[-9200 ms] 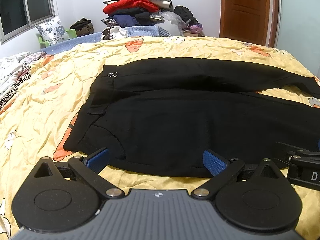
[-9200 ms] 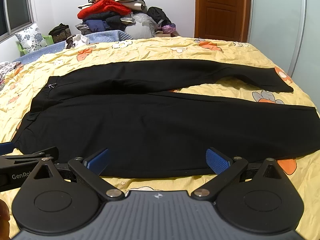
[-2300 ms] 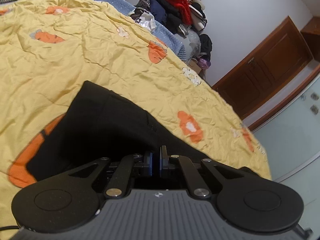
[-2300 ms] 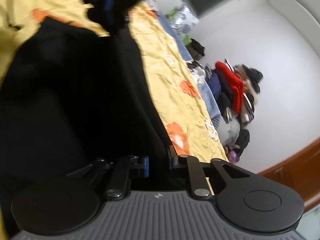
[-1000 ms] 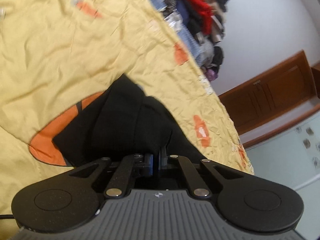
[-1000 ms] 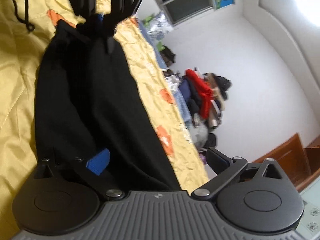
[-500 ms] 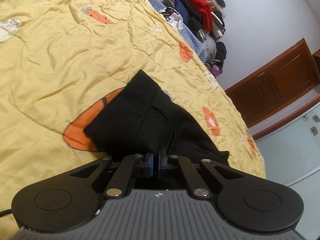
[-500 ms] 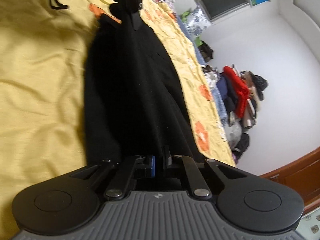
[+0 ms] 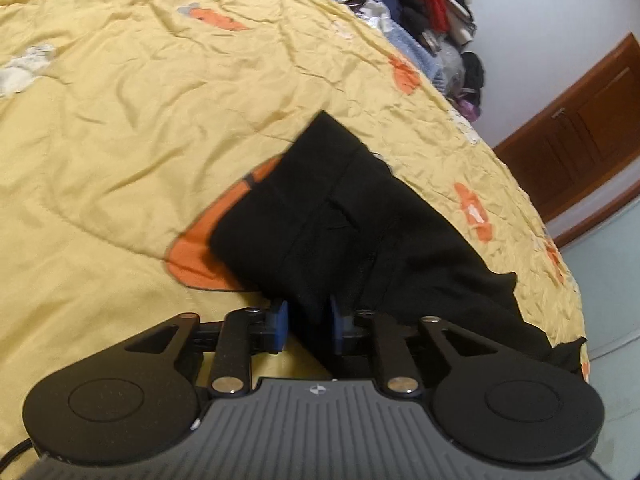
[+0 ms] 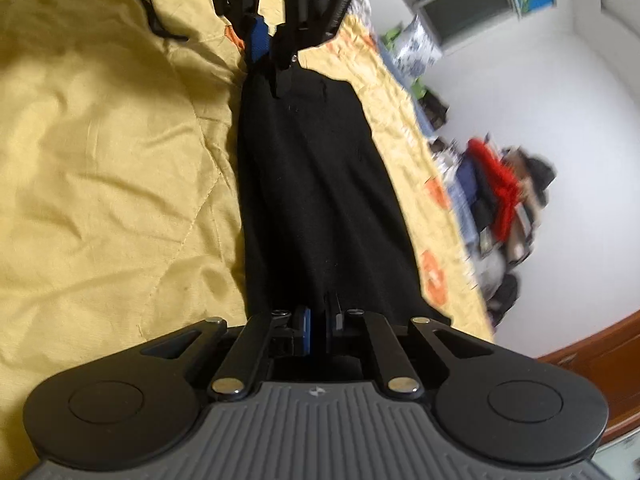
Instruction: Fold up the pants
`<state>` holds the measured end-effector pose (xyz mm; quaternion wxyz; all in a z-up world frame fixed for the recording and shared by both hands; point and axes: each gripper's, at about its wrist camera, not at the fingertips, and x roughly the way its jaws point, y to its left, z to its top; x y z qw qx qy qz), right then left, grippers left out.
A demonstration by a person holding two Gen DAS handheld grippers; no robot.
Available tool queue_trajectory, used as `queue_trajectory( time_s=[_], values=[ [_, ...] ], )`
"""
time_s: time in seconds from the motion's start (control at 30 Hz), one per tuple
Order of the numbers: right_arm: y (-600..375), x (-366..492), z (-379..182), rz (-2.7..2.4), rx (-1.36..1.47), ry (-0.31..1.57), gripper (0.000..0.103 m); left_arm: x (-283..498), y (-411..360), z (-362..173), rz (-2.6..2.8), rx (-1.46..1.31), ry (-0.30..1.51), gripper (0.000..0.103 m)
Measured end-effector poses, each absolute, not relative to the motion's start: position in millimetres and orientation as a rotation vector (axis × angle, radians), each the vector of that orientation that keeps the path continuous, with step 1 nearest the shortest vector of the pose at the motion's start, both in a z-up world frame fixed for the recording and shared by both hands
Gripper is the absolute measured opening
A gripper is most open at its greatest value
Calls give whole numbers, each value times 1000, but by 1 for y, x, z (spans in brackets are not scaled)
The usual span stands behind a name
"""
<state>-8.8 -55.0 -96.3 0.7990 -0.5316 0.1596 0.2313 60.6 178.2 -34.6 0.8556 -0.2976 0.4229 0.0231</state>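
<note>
The black pants (image 9: 340, 220) lie lengthwise on the yellow bedspread (image 9: 120, 100), one leg folded over the other. The waistband end is nearest in the left wrist view. My left gripper (image 9: 308, 326) has its blue pads parted a little, with black cloth still between them. In the right wrist view the pants (image 10: 316, 200) run as a long strip away from my right gripper (image 10: 317, 330), which is shut on the cloth at its near end. The left gripper (image 10: 266, 44) shows at the far end of that strip.
A pile of clothes (image 9: 420, 4) sits past the far side of the bed, also in the right wrist view (image 10: 500, 204). A wooden door (image 9: 580, 128) stands at the right. A black cable (image 10: 156, 20) lies on the bedspread near the left gripper.
My left gripper's pads have spread apart on the waistband end. My right gripper shut on the cloth half a second ago and stays shut. The pants now lie stretched flatter.
</note>
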Motion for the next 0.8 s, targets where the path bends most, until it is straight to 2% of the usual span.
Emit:
queue_trajectory(
  time_s=[0.1,0.27,0.33,0.4,0.53,0.6,0.63,0.67,0.8],
  values=[
    [-66,-20,-92,510,-1165,342,8,53,185,-22,90,-594,891,42],
    [-125,-6,-46,467,-718,460,8,39,172,16,143,-419,770,48],
    [-149,7,-48,357,-631,522,9,44,155,28,84,-374,739,62],
    [-169,19,-58,319,-564,667,9,50,130,32,-15,-330,727,69],
    [-206,10,-47,384,-400,699,18,68,63,25,-251,-218,784,69],
    [-235,14,-37,344,-258,700,42,76,30,17,-359,-159,823,69],
    [-253,18,-32,299,-182,699,77,80,13,13,-419,-133,832,69],
    [-274,23,-27,241,-108,688,103,83,-3,8,-467,-106,845,69],
    [-363,47,-1,32,139,575,103,86,-54,-10,-593,-3,870,69]
  ],
)
